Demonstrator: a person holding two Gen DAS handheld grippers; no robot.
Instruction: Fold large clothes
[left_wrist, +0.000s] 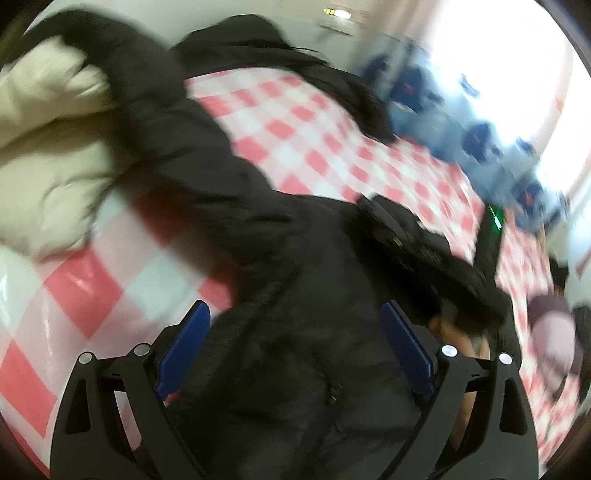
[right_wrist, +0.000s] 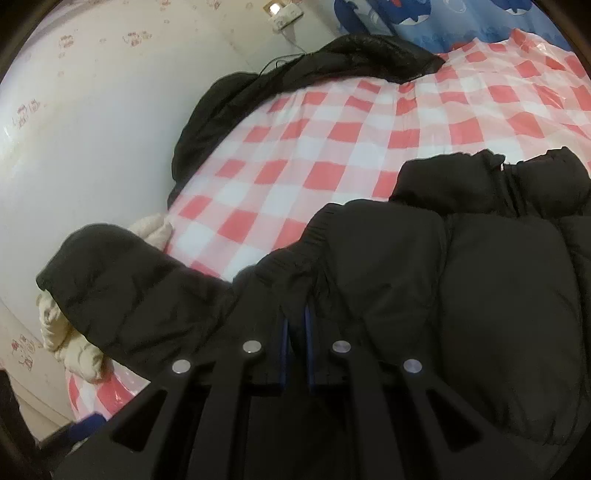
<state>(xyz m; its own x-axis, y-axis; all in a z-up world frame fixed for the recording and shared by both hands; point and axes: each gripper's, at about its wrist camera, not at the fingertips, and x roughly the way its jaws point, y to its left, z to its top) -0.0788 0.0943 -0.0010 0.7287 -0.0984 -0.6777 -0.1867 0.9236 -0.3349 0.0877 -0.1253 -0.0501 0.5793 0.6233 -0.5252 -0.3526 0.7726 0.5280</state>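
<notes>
- The jacket, black and puffy, lies on a bed under a red-and-white checked cover.
- In the right wrist view the jacket fills the near right part of the cover, collar and zip pointing toward the far edge.
- The right gripper has its blue pads nearly together, pinching a fold of the jacket at the elastic hem.
- A sleeve runs out to the left, and its cuff end overhangs the bed's left edge.
- A cream garment sits at that left edge, partly under the sleeve.
- Another dark garment lies along the far left edge, against the wall.
- Between the jacket and that dark garment, a broad stretch of checked cover is bare.
- A blue curtain hangs past the far edge.
- The left wrist view is blurred by motion.
- The left gripper has its blue fingers spread wide, with jacket fabric lying between them; whether they touch it cannot be told.
- There the jacket runs from the near edge up toward the far left, beside the cream garment.
- Bare checked cover shows to the right of the jacket and at the near left.
- A black device with a green light rests near the cover's right edge.
</notes>
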